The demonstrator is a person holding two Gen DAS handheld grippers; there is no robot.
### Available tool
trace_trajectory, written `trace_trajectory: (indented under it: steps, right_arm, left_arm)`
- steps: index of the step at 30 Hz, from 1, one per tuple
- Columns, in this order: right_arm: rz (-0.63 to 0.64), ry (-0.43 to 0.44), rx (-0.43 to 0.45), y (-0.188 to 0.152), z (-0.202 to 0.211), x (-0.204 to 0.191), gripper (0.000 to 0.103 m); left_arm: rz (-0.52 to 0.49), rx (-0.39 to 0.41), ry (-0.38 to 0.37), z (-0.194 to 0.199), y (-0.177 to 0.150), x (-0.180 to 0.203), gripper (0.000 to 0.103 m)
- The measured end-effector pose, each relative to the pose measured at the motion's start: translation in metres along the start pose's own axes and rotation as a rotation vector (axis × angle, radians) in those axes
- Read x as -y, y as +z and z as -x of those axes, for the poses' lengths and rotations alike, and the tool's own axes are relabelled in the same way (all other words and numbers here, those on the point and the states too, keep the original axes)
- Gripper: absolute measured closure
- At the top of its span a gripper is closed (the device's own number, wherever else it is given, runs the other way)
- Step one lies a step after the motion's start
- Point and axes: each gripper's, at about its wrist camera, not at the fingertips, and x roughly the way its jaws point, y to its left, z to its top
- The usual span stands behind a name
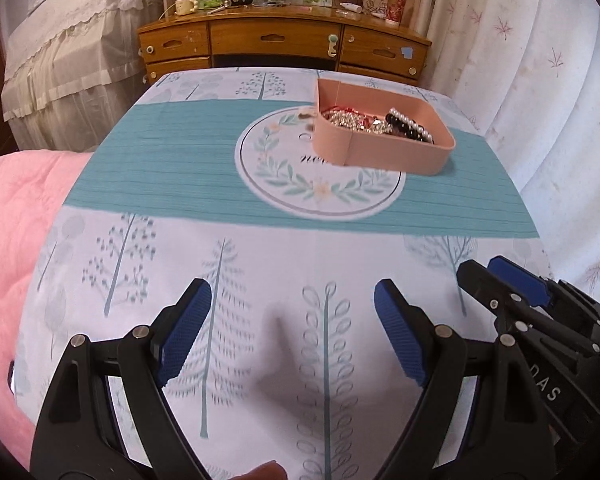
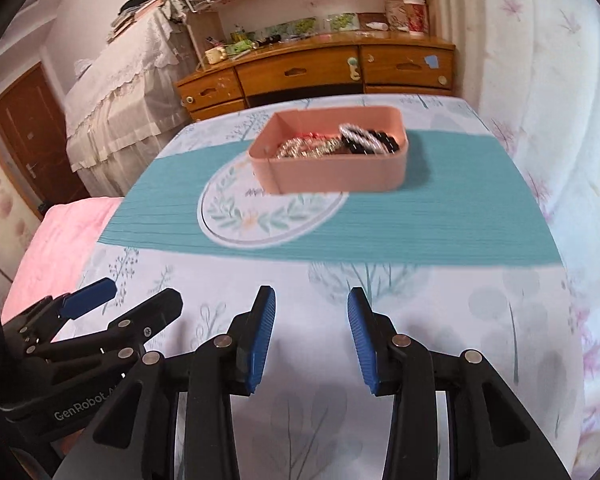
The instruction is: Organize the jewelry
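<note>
Nearest the lens: left gripper in black plastic with ribbed blue pads, jaws spread wide, nothing between them but printed cloth. Right next to it, right gripper, same black-and-blue build, jaws parted a fair bit narrower and just as empty. Both hanging over the near edge of the table, tilted down at it, each one poking into the corner of the other's view. Bit of a fingertip peeking in at the very bottom of the left view.

Underneath, white tablecloth with pale blue tree prints, then a teal band across the middle with a round white leaf-wreath emblem on it. Fluffy pink blanket off the left edge.

Further out, the task stuff: shallow pink rectangular box with rounded corners, sitting on the teal band and overlapping the far-right part of the emblem, well apart from both grippers. Piled inside, jewelry: silvery beaded strands, some red bits, a white pearl string over black beads. Can't make out single pieces, too blurry. 1 or 2 small things on the cloth just left of the box, also unclear.

Way back: wooden dresser with drawers and a cluttered top, lace-covered furniture to the left, floral curtain on the right, brown door.
</note>
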Motion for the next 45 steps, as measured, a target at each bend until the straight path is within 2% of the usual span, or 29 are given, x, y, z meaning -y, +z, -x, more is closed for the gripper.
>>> trace_trajectory:
  steps: [10,23,45]
  right_arm:
    - [-0.007,-0.021,0.027,-0.028,0.024,-0.001,0.065]
    - [0.001,-0.041,0.083,-0.023,0.047,-0.002,0.065]
    - [0.009,-0.049,0.077,-0.023,0.046,-0.004,0.065]
  left_arm:
    - [-0.024,0.02,0.012,0.017,-0.017,0.006,0.021]
    - [-0.041,0.076,0.022,0.035,-0.02,0.01,0.021]
    - [-0.024,0.063,0.016,0.029,-0.023,0.007,0.021]
